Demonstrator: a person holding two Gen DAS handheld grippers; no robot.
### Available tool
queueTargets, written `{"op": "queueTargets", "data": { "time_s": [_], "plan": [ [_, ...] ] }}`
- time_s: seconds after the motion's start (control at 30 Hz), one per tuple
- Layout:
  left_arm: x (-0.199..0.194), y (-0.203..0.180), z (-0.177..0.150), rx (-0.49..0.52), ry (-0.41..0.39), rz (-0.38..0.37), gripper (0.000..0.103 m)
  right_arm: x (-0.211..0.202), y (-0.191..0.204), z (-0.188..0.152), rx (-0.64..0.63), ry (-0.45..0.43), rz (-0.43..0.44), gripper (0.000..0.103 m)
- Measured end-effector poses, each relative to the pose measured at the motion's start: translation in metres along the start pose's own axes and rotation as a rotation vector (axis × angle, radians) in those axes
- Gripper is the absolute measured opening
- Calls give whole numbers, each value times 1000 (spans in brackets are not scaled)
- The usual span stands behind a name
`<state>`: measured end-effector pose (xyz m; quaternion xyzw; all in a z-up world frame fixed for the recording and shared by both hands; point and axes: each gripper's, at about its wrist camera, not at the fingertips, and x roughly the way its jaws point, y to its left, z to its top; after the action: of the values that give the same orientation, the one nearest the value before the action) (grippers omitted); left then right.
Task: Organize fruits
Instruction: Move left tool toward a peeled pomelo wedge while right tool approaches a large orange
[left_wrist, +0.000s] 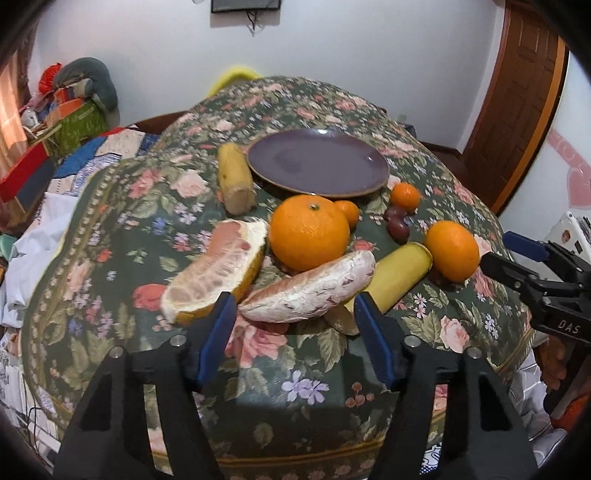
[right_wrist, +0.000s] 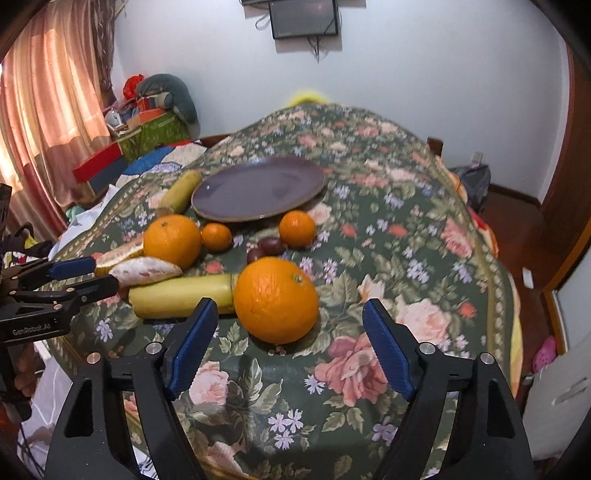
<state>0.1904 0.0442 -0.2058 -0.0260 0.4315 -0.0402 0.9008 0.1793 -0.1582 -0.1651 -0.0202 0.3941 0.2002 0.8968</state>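
Glossy plate — cloth tablecloth.

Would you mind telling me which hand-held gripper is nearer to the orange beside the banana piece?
Right. The right hand-held gripper is open directly in front of that orange, almost straddling it. The left hand-held gripper is open over the pomelo segment, farther to the orange's left.

A dark green floral tablecloth with pink roses covers the table. Peach-pink curtains hang at the left, glowing with daylight. A black wall-mounted screen hangs on the white wall with cables dangling below it. A green patterned box sits beside a red flat box. A brown wooden door stands at the right.
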Motion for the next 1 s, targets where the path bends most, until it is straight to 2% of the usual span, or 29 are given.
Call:
{"op": "queueTargets", "data": {
  "time_s": [0.4, 0.53, 0.67, 0.77, 0.9, 1.0],
  "plan": [
    [24, -4, 16, 30, 2, -4, 64, 30, -1, 0, 3, 56, 39, 74],
    [29, -6, 19, 49, -2, -11, 64, 38, -2, 0, 10, 72, 57, 68],
    [35, -5, 22, 36, 10, -49, 62, 45, -1, 1, 25, 89, 91, 60],
    [33, -7, 21, 45, 9, -49, 61, 45, -1, 0, 23, 81, 88, 59],
    [27, -8, 17, 64, 5, -57, 47, 42, -1, -1, 30, 80, 91, 58],
    [19, -9, 12, 78, 1, -38, 44, 40, -2, -2, 40, 76, 96, 58]
  ]
}}
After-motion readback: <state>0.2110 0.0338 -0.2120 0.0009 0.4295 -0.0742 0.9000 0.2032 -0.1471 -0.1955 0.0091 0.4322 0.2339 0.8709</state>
